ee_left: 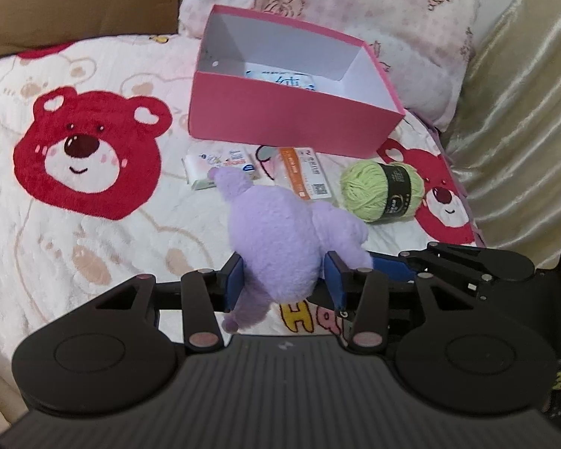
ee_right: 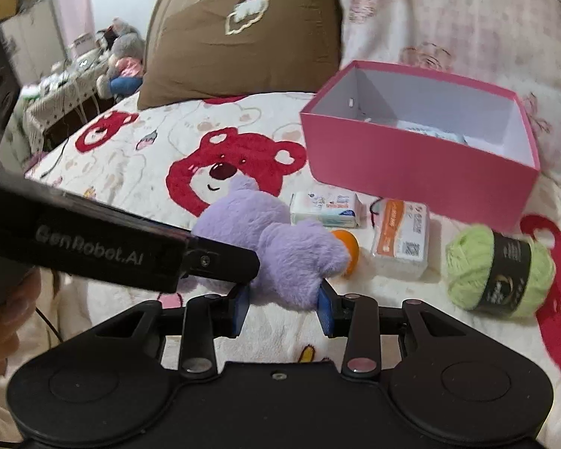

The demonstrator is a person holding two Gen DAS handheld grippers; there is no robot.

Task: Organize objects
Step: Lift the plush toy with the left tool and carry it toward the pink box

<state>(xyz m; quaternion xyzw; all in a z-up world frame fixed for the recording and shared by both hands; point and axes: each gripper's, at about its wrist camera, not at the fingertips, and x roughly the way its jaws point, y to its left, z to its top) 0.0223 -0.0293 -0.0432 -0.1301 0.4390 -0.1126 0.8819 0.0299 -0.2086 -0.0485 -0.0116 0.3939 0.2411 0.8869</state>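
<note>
both claws, left claw (ee_left: 282, 280) and right claw (ee_right: 283, 308), are clenched on the purple plush toy (ee_left: 276, 239). if your hands drift apart, it could slip free short of the pink box (ee_left: 291, 119).

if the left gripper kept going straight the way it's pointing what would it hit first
The left gripper, gripping the purple plush, would likely press it into the orange-striped packet first, then the pink box; depth is unclear.

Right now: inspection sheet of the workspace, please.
Surface: bear-print blanket on a bed.
Job's things: purple plush toy; open pink box with a packet inside; tissue pack; orange-labelled packet; green yarn ball.
Clutter: nothing seen.
Grippers: left gripper and right gripper both clamp the toy.
Cables: nothing seen on the bed.
Surroundings: brown pillow, pink pillow, crowded side table.
</note>
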